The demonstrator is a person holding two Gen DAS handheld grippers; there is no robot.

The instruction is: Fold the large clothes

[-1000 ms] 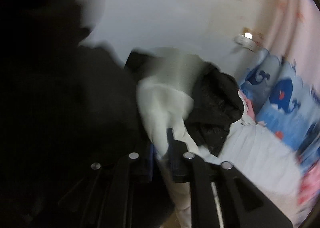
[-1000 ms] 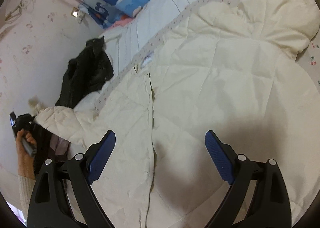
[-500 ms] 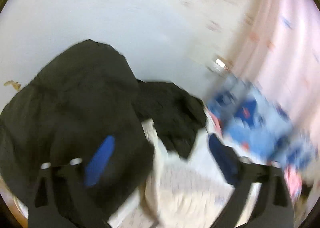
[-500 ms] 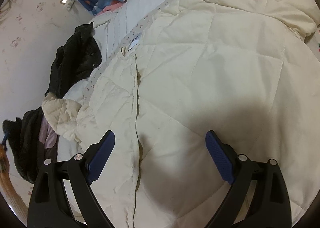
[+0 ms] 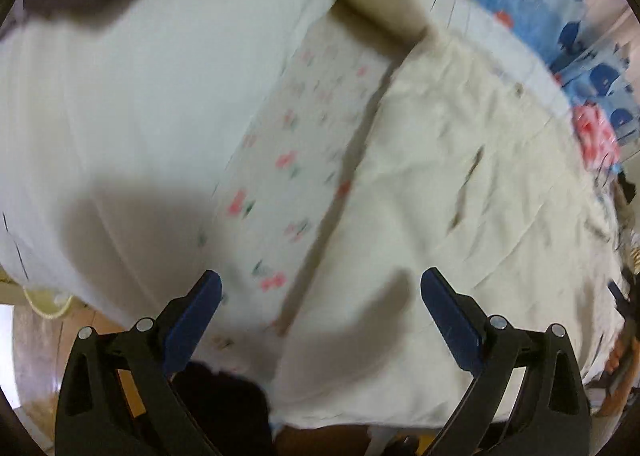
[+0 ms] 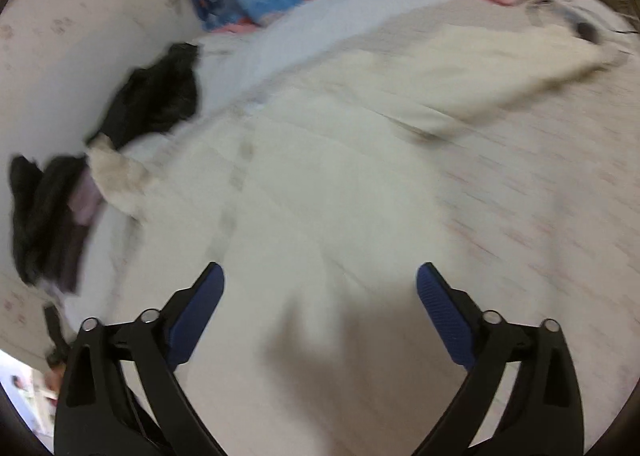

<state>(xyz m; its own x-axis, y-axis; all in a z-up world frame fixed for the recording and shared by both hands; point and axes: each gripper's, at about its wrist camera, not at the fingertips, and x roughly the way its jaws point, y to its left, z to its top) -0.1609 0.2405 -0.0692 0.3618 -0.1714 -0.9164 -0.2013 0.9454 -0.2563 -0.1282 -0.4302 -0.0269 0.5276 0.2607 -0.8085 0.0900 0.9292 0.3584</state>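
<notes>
Right wrist view has the cream quilted coat (image 6: pixel 320 184) spread flat on the bed (image 6: pixel 540 216), probably for folding, with both right gripper (image 6: pixel 320 284) and left gripper (image 5: pixel 320 292) fingers spread wide, holding nothing.

bright indoor light | heavy motion blur | fisheye edge vignette | soft shadows

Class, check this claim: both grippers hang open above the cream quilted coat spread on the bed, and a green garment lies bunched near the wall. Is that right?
Not quite. The garment near the wall is black, not green; the right wrist view shows it. The rest stands: the left gripper and right gripper are both open above the cream coat on the bed.
</notes>
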